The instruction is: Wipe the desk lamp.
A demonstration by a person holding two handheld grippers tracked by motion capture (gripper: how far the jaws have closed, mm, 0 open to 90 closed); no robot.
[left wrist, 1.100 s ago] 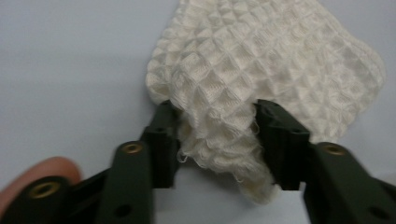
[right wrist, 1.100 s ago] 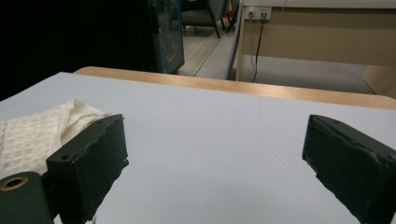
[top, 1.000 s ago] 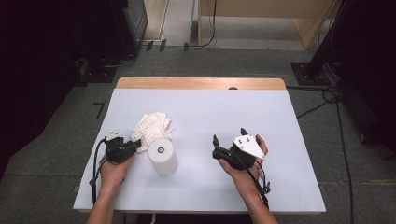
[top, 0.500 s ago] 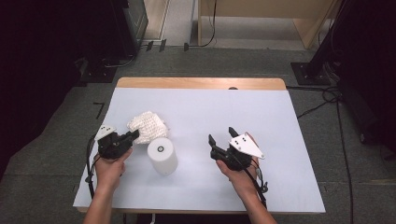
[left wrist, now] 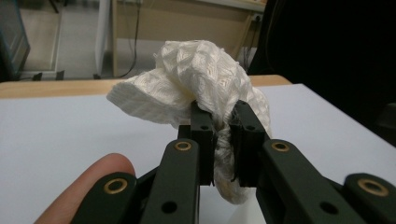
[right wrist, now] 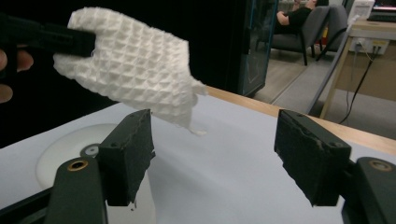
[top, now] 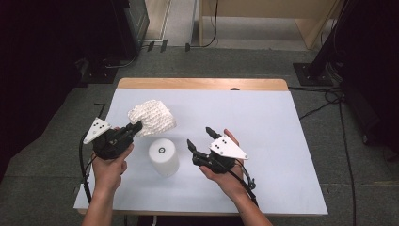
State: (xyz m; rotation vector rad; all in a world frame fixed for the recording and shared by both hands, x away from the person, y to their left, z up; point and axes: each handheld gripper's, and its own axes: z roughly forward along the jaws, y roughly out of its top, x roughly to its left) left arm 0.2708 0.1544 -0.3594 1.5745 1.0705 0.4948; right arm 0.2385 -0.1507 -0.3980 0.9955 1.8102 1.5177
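- One white waffle-textured cloth [top: 151, 117], crumpled and soft, hangs above the tabletop [top: 273, 122], pinched in the left gripper [top: 134, 128].
- Right gripper [top: 198, 138] gapes empty, jaws just closing partway, beside a smooth white cylinder [top: 163, 157].

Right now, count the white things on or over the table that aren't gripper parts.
2. A crumpled white cloth hangs clamped in the left gripper, above the table. A white cylinder stands upright between the two hands. Nothing seems hidden.
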